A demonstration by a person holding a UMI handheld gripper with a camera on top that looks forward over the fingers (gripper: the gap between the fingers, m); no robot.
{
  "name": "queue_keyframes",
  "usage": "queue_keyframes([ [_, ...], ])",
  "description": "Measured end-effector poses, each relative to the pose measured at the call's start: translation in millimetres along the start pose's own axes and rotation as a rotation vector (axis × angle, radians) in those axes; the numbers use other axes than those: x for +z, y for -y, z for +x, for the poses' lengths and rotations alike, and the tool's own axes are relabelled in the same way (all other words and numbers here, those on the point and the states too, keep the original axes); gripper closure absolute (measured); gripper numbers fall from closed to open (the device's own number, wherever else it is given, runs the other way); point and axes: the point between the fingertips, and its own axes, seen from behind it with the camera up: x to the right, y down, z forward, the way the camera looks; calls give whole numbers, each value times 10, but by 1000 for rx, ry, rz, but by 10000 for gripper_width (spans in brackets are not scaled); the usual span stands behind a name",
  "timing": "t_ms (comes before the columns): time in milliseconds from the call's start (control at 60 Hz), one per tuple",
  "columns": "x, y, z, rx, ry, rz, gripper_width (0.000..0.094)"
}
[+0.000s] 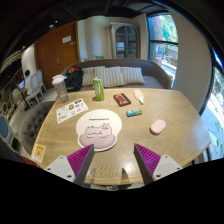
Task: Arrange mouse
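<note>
1. The far room beyond the worktop (150, 105) is hard to read: a sofa (112, 73) with striped cushions, windows and a wooden door appear, but small items on the side shelves cannot be told apart.
2. A dark flat object (121, 99) with red on it lies ahead of the tool, near the green bottle; what it is cannot be made out. A small blue-and-dark item (134, 115) sits just short of it, also unclear.
3. A yellow card (39, 152) at the worktop's near left edge is partly cut off.
4. Containers: a green bottle (98, 89) stands upright far ahead, closed at the top, contents not visible. A clear cup (60, 86) with a dark lid stands left of it, contents not visible.
5. A round mat (100, 128) with a cat drawing lies just ahead of the tool, between the lines of its fingers; nothing rests on it. A printed sheet (71, 110) lies ahead and left.
6. The pink mouse (158, 126) lies on the bare worktop ahead and to the right of the right finger, well apart from the mat. Its long axis runs slantwise, from near-left to far-right; which end is the front cannot be told.
7. The tool (113, 160) is released: its two purple pads (80, 160) stand wide apart, holding nothing, above the near edge of the worktop.
8. A white pen-like stick (139, 96) lies beyond the mouse.
</note>
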Motion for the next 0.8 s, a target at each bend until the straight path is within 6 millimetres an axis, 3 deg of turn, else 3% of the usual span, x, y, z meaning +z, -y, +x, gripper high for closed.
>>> queue_keyframes([
  [217, 73, 41, 420, -5, -36, 35, 113],
  [267, 144, 82, 474, -2, -35, 37, 110],
  [367, 278, 27, 772, 4, -6, 35, 114],
  [483, 510, -67, 1156, -5, 16, 13, 115],
  [617, 925, -161, 1587, -1, 28, 0, 113],
  [800, 1505, -249, 1916, 20, 31, -16, 114],
])
